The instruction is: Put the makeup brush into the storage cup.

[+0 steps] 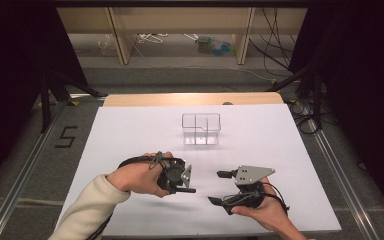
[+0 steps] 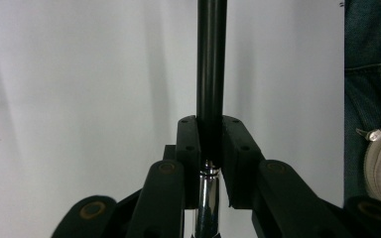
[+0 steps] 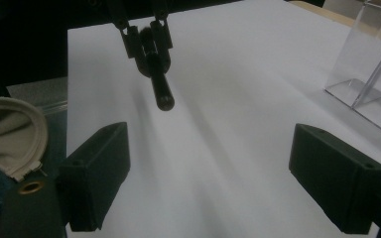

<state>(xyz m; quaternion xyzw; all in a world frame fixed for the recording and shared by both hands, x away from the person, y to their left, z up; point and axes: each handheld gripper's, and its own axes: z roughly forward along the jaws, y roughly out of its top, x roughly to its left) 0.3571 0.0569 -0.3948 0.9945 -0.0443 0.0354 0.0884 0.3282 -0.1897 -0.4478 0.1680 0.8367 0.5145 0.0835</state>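
We are clenching the left gripper (image 1: 190, 184) on a black pen (image 2: 211, 64), its jaws pressing on the barrel where it meets a shiny metal section; the pen is sticking out level above the white table (image 1: 130, 135), pointing toward the right gripper (image 1: 222, 187). We are holding that one released, its jaws standing wide apart with nothing between them (they are facing the pen's tip). A clear organizer (image 1: 201, 129) is sitting farther back on the table, well apart from both grippers.
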